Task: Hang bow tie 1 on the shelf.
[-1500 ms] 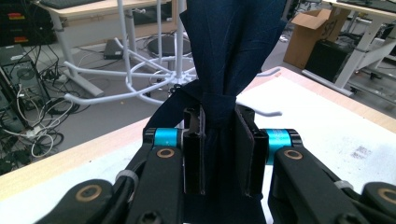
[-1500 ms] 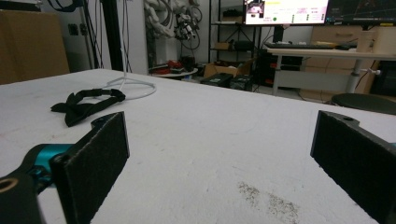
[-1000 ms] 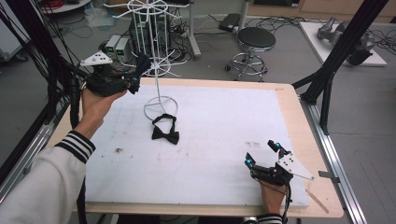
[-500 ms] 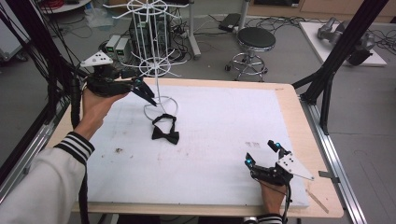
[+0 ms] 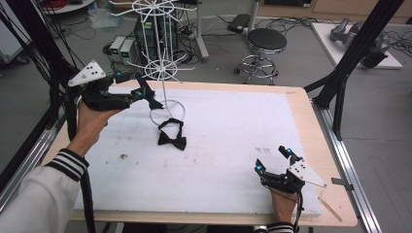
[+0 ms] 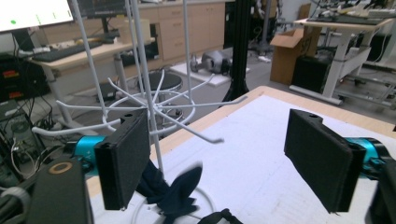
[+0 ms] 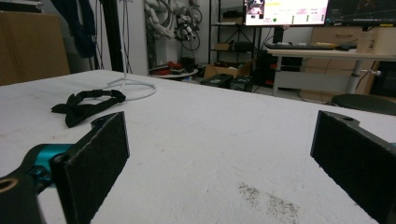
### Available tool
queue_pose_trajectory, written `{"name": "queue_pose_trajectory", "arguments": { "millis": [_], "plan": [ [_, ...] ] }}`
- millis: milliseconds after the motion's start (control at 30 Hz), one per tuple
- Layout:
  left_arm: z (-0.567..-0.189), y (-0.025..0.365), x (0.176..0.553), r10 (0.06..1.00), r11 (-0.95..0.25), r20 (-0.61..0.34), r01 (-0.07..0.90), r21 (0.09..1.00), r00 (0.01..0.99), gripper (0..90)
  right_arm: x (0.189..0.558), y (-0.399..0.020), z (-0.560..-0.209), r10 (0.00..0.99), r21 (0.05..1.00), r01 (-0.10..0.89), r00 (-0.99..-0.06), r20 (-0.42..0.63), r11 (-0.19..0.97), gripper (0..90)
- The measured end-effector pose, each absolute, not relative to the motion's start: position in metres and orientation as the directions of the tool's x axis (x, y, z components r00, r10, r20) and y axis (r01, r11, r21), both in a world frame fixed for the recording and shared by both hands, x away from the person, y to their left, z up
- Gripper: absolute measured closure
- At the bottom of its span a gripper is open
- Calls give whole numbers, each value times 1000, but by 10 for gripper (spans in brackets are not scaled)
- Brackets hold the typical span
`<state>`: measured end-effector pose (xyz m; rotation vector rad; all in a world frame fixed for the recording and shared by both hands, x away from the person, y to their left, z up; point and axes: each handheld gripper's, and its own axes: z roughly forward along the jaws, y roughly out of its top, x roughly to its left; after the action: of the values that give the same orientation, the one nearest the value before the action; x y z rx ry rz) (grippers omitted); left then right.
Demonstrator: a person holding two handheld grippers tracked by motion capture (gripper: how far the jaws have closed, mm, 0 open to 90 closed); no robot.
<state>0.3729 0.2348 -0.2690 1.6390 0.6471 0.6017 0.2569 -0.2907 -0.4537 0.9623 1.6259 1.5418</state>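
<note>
A: Right gripper (image 5: 273,162), lower right of high view, rests on the white mat (image 5: 233,145), jaws wide, holding nothing.
B: Bow tie (image 5: 172,136)?
A: Mid-mat, just beside the wire rack (image 5: 163,73) base. Left gripper (image 5: 145,93), upper left, jaws apart, w/ the rack's pole between them.
B: Likely step: hang a tie on a prong; go slow, keep clear of the pole.
A: Left gripper view alone shows dark cloth (image 6: 175,189) at the rack base.

Beyond my left claw (image 5: 147,92), off the table: a black round stool (image 5: 266,41) on the floor ahead and well to the right, two grey boxes (image 5: 123,47) among cables ahead, slightly left. Far ahead of my right claw (image 5: 269,158): a lit monitor (image 7: 285,11) above a desk (image 7: 327,53). A cardboard box (image 6: 286,51) stands ahead-right of the left claw.
</note>
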Motion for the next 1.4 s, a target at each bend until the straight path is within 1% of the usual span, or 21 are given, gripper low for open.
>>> {"name": "queue_pose_trajectory", "arguments": {
  "millis": [100,233,433,567,800,1000,1400],
  "plan": [
    [-277,242,367,691,-115,20,82,990,722,207,257,-291,-454,873,998,52,-488,7,21,37],
    [-285,251,360,686,-126,31,77,989,727,190,257,-292,-454,872,998,61,-489,22,9,36],
    [-297,266,345,685,-98,11,77,992,729,186,257,-291,-454,873,998,63,-487,22,10,36],
    [-311,278,332,679,-73,2,65,995,734,183,257,-291,-454,873,998,58,-488,12,19,36],
    [-337,300,320,676,-63,-6,66,996,737,169,258,-291,-454,874,998,60,-486,13,19,36],
    [-350,310,315,666,-68,-3,65,996,746,166,257,-291,-454,875,998,65,-484,16,18,36],
    [-365,315,311,648,-76,-1,66,995,761,166,257,-290,-453,875,998,66,-483,12,23,36]
  ]
}}
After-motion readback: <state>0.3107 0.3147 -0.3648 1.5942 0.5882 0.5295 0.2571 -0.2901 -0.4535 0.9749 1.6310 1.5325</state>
